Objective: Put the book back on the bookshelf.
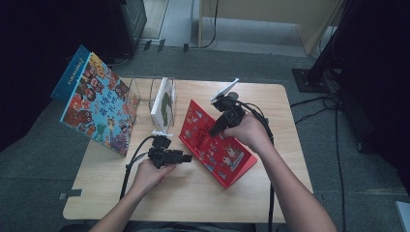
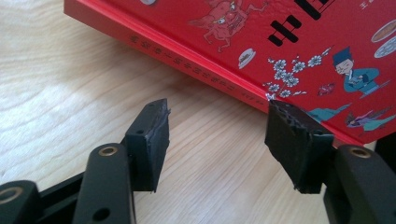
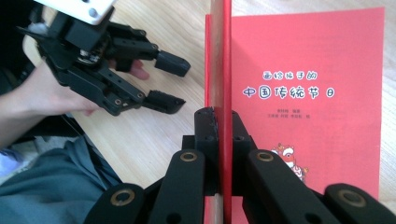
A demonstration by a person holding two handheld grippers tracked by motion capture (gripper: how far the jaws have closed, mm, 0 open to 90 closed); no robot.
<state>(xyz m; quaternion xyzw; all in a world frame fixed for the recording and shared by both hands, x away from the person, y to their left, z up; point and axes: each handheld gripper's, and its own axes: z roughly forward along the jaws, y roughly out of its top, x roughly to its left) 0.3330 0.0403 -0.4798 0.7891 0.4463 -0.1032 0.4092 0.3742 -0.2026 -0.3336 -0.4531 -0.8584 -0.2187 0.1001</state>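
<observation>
Right hand-held gripper [image 3: 223, 121] is clamped on the lifted front cover of the red book [image 1: 215, 145], which lies open on the tabletop [image 1: 270, 193]; left hand-held gripper [image 2: 217, 135] gapes wide, holding nothing, just beside the book's spine edge

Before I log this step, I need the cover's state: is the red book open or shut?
Open. The right hand-held gripper pinches the red book cover edge, lifted off the title page.

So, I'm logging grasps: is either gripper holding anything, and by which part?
The right gripper pinches the red book by its front cover's edge, lifting it open. The left gripper is open, holding nothing.
</observation>
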